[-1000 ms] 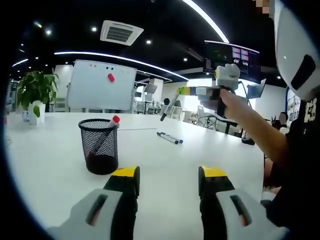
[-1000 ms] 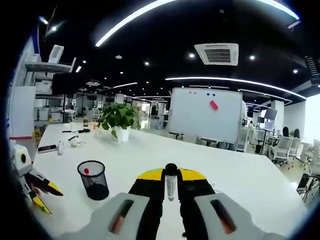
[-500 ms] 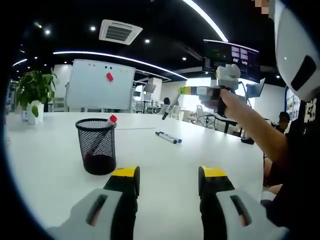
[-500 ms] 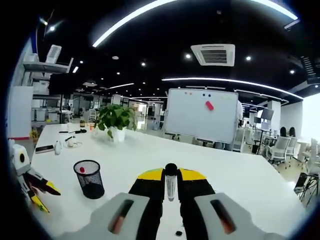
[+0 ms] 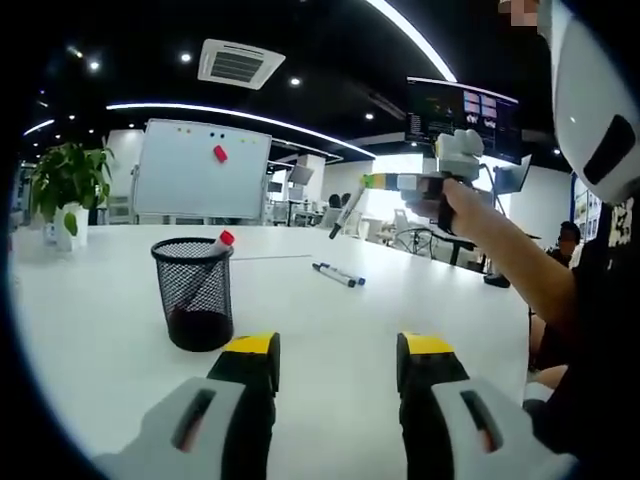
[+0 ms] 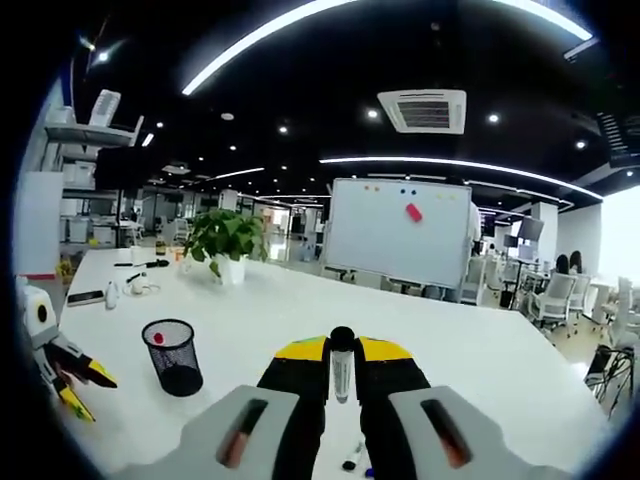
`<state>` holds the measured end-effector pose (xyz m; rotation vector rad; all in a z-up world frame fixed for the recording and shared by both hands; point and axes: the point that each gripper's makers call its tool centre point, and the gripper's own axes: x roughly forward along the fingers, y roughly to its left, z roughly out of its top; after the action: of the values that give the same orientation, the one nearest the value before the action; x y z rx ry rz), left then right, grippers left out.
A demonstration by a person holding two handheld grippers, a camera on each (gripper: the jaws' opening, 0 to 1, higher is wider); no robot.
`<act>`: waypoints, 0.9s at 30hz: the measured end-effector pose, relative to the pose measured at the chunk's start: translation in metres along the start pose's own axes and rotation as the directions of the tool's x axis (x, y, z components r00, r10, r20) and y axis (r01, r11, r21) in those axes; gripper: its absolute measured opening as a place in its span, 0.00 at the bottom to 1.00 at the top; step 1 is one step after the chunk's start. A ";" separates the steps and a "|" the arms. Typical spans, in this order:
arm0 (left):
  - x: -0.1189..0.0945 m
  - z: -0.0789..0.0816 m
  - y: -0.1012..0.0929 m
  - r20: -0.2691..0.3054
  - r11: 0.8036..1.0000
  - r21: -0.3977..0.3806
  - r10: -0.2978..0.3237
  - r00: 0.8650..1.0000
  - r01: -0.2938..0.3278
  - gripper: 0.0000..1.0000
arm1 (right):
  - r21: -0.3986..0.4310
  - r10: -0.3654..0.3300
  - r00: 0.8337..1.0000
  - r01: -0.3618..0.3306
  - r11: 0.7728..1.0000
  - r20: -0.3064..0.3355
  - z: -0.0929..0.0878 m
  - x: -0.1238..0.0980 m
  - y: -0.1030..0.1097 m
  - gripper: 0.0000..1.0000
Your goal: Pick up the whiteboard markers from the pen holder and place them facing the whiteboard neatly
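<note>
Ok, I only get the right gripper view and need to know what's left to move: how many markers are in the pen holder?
Observer: One. In the left gripper view a red-capped marker leans in the mesh pen holder, cap above the rim.
Operator: And how many are laid out?
Observer: Two markers lie close together on the white table, beyond the holder.
Operator: Is the left gripper free?
Observer: Yes. The left gripper has its jaws open with nothing between them.
</note>
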<state>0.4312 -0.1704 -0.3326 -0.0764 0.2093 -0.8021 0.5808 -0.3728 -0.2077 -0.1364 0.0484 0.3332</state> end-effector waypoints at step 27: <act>0.005 -0.003 -0.009 -0.012 1.000 0.022 -0.017 1.000 0.017 0.48 | 0.007 -0.021 1.000 0.021 1.000 0.003 -0.008 -0.006 -0.011 0.13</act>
<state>0.4274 -0.1806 -0.3345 -0.0522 0.2112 -0.8218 0.5784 -0.3866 -0.2134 -0.1293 0.0455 0.3126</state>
